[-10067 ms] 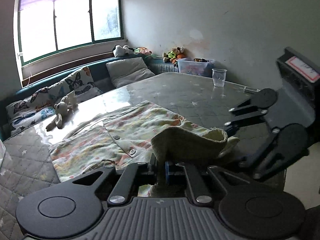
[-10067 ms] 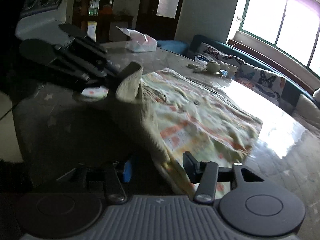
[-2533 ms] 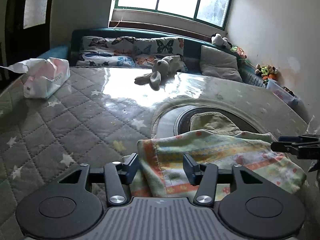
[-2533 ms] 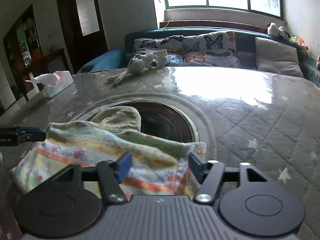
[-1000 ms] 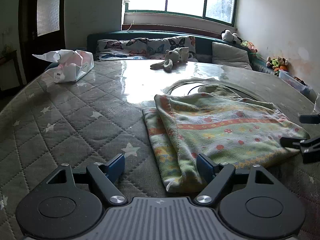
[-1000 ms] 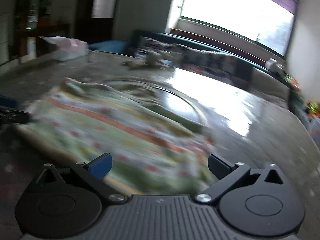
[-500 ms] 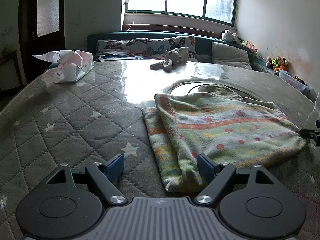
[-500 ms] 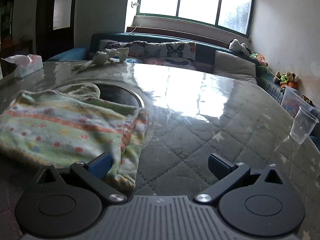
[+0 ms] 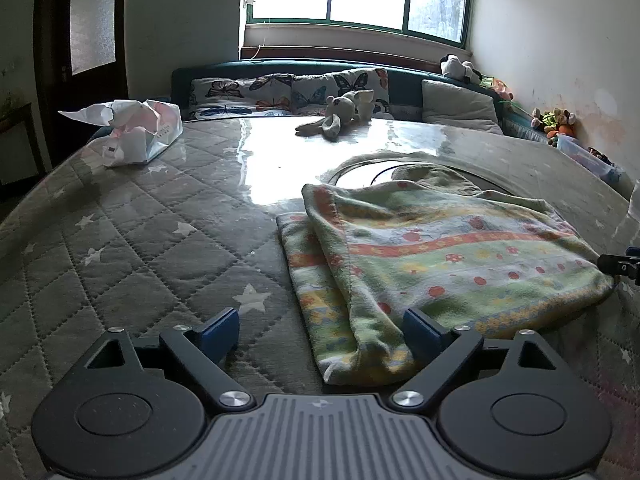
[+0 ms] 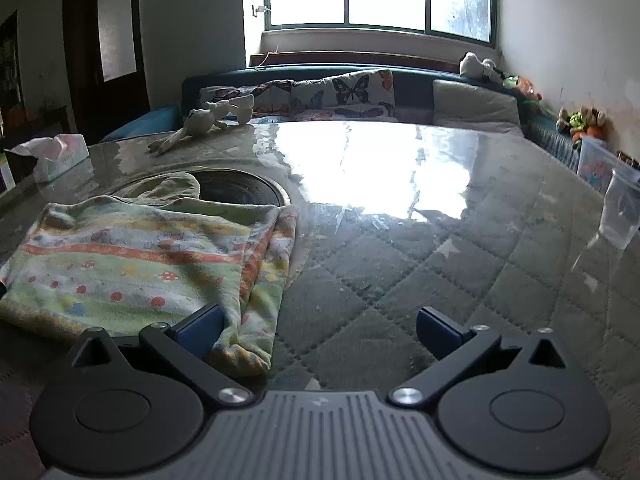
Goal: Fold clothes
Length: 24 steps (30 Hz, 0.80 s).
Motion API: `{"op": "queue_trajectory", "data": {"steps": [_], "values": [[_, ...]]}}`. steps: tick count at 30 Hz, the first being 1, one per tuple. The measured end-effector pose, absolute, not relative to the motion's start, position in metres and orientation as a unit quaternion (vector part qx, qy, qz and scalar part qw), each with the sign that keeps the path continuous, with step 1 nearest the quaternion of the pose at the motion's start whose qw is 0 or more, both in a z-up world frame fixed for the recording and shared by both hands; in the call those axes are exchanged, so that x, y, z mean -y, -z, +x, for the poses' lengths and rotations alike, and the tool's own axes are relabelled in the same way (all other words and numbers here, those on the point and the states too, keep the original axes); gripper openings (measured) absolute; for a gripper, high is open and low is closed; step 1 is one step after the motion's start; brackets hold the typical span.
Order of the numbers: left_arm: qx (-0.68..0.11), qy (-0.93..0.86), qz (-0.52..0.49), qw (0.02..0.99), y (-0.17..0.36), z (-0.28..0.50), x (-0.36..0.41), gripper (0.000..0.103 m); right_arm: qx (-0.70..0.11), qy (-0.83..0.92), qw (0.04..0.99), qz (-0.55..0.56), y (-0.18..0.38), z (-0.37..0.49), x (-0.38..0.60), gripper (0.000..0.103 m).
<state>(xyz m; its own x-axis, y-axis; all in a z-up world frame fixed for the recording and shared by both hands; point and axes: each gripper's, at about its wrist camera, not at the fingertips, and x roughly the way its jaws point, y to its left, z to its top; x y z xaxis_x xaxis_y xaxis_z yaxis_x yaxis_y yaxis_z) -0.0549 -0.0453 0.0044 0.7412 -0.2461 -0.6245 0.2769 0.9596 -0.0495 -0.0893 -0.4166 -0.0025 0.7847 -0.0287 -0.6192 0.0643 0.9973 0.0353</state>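
Note:
A folded garment (image 9: 440, 256) in green, yellow and orange print lies flat on the quilted table (image 9: 140, 240). Its plain beige collar part (image 9: 432, 172) sticks out at the far side. My left gripper (image 9: 322, 330) is open and empty, with the garment's near left corner between its fingers. My right gripper (image 10: 318, 326) is open and empty at the garment's (image 10: 140, 256) right edge, its left finger beside the cloth. The tip of the right gripper (image 9: 620, 266) shows at the left wrist view's right edge.
A tissue pack (image 9: 136, 132) sits at the far left, a plush rabbit (image 9: 340, 116) at the far side. A clear plastic cup (image 10: 620, 212) stands at the right. A round inset (image 10: 236, 188) lies in the table's middle. A cushioned bench (image 10: 340, 92) runs under the window.
Both grippers let go of the garment after folding it and drew back, open. The right gripper has swung to the garment's right edge. In the last half second little has moved.

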Motion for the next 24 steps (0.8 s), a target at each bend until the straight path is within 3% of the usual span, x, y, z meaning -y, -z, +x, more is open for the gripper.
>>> {"op": "queue_trajectory", "data": {"steps": [2,24], "values": [[-0.335,0.134,0.025,0.932,-0.0039,-0.0536,0.0463,0.103,-0.330,0.021,0.943,0.035,0.0030,-0.0888,0.4184,0.103],[-0.333,0.124,0.023,0.934,-0.0019,-0.0545,0.0463,0.103,-0.332,0.015,0.942,0.052,0.0046,-0.0891,0.4237,0.103]]}}
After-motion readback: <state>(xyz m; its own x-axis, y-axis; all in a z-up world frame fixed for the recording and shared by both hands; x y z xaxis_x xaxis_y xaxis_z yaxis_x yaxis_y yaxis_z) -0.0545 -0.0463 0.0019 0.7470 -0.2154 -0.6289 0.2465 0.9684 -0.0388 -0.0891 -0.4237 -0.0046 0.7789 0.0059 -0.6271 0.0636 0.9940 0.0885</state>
